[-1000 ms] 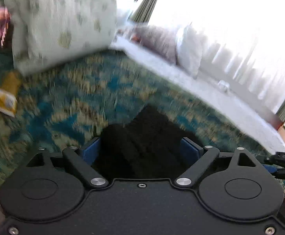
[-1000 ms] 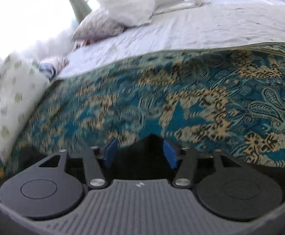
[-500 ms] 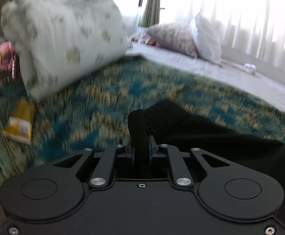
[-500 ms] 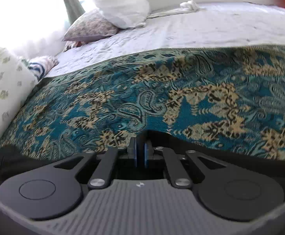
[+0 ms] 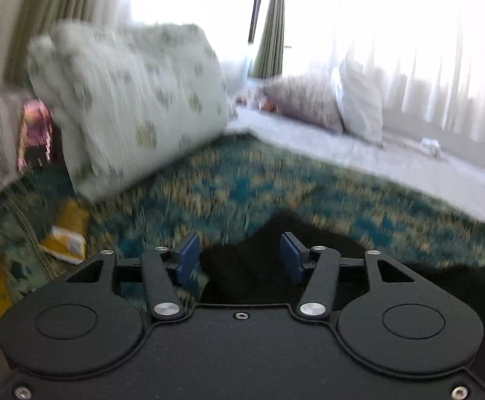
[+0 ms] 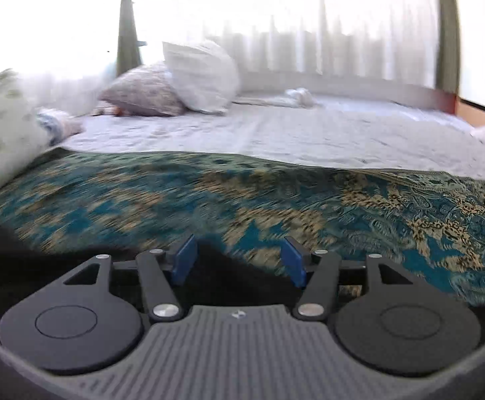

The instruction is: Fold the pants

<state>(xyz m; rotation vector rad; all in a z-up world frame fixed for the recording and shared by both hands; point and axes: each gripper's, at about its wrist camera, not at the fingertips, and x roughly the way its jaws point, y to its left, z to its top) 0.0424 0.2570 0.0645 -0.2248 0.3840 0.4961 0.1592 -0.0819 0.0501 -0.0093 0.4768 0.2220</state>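
The black pants (image 5: 275, 253) lie on the teal and gold patterned bedspread (image 5: 242, 186). In the left wrist view my left gripper (image 5: 240, 256) is open, its blue pads apart just above a raised edge of the pants, holding nothing. In the right wrist view my right gripper (image 6: 239, 260) is open too, over another dark part of the pants (image 6: 229, 276), which run off to the left (image 6: 16, 260). Both views are blurred by motion.
A large white spotted pillow (image 5: 136, 106) stands at the left of the bedspread. Patterned and white pillows (image 6: 176, 83) lie on the pale sheet (image 6: 309, 133) by the curtained window. A yellow packet (image 5: 66, 240) lies at the left.
Half a second ago both grippers were shut on the pants fabric. Both have since opened and let the fabric go, and both views have tilted up and shifted.
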